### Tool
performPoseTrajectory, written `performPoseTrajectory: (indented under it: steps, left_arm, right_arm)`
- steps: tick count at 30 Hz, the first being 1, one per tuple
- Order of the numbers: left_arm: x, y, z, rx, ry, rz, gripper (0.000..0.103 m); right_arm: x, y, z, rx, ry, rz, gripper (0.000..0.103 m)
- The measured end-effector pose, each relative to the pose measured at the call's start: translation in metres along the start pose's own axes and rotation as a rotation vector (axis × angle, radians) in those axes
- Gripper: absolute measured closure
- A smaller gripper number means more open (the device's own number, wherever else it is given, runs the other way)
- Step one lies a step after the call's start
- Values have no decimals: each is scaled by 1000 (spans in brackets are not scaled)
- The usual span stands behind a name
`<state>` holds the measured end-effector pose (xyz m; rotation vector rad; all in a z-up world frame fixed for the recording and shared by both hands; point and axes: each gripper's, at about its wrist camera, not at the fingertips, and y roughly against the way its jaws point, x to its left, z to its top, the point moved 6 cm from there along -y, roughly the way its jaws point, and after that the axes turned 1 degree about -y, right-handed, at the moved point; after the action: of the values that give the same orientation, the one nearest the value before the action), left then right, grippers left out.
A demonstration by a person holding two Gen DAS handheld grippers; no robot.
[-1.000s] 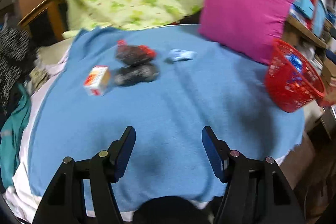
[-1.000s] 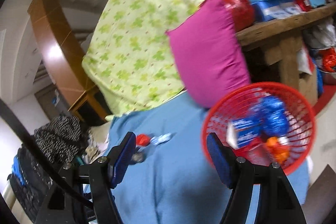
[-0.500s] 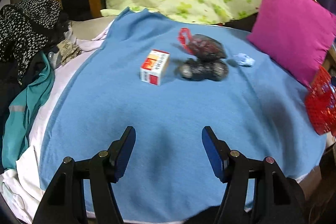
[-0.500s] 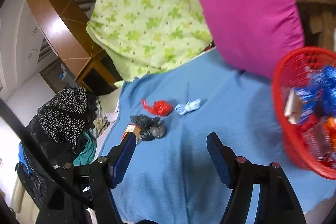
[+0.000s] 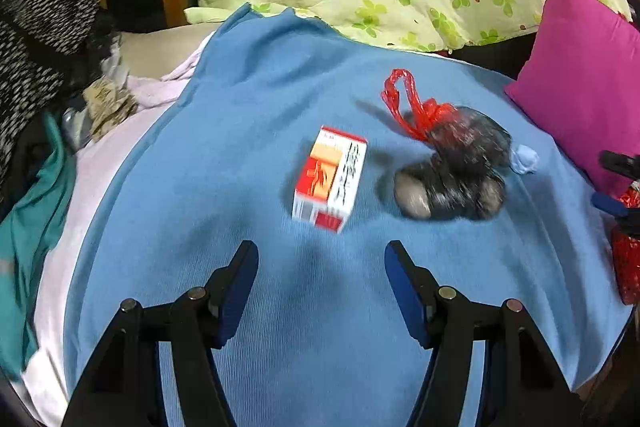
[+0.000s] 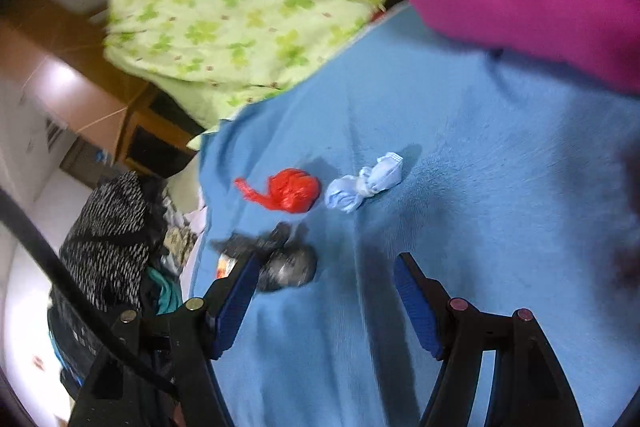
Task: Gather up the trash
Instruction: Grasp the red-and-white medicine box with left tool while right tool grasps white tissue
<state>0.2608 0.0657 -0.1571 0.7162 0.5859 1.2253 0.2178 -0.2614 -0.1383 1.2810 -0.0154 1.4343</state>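
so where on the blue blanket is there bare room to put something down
The near stretch of the blue blanket, from the left tongs to the small carton, is bare. So is the strip between the carton and the pale sheet. It is crowded by the carton, the dark bag, the crumpled blue wrapper and the pink pillow.

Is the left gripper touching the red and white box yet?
Apart. In the left wrist view, bare blue blanket shows between the open left gripper and the red and white box, which lies farther ahead.

Left claw (image 5: 320,259) gapes empty above blue blanket (image 5: 248,131); small carton (image 5: 331,178) just ahead.
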Motion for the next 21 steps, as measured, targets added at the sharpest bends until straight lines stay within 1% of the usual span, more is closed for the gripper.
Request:
performPoseTrajectory:
  steps: [4,8,10,11,13,14,15,16,17,18,20,21]
  left_arm:
    - [0,-22,15,3,-17,-21,37]
    - [-3,-39,28,-2,-41,-51,36]
    - [-6,-48,32,6,-52,-77,36]
    - [-7,-53,34,10,-57,-90,36]
    - [-9,-61,36,17,-63,-95,36]
    - [-10,-67,36,24,-65,-100,36]
    - [-10,-70,36,30,-65,-100,36]
    - [-9,-74,37,37,-61,-101,36]
    - [-9,-78,36,45,-52,-110,36]
    - [-8,-82,36,50,-39,-120,36]
    - [-6,-86,34,58,-15,-130,36]
    - [-4,-86,33,55,3,-140,39]
  right_arm:
    - [-15,-44,24,25,-120,-4,30]
    - [-32,-79,47,37,-221,-57,30]
    - [-41,-94,55,52,-252,-121,30]
    - [-43,-99,57,64,-272,-124,30]
    - [-44,-106,62,61,-272,-160,32]
    - [-42,-108,65,53,-253,-189,38]
    - [-40,-111,67,52,-229,-217,49]
    - [-38,-115,67,59,-206,-230,58]
    - [-37,-122,67,89,-178,-239,68]
    - [-37,-126,65,100,-168,-244,69]
    - [-33,-126,65,79,-129,-245,74]
    - [-32,-125,66,72,-116,-237,76]
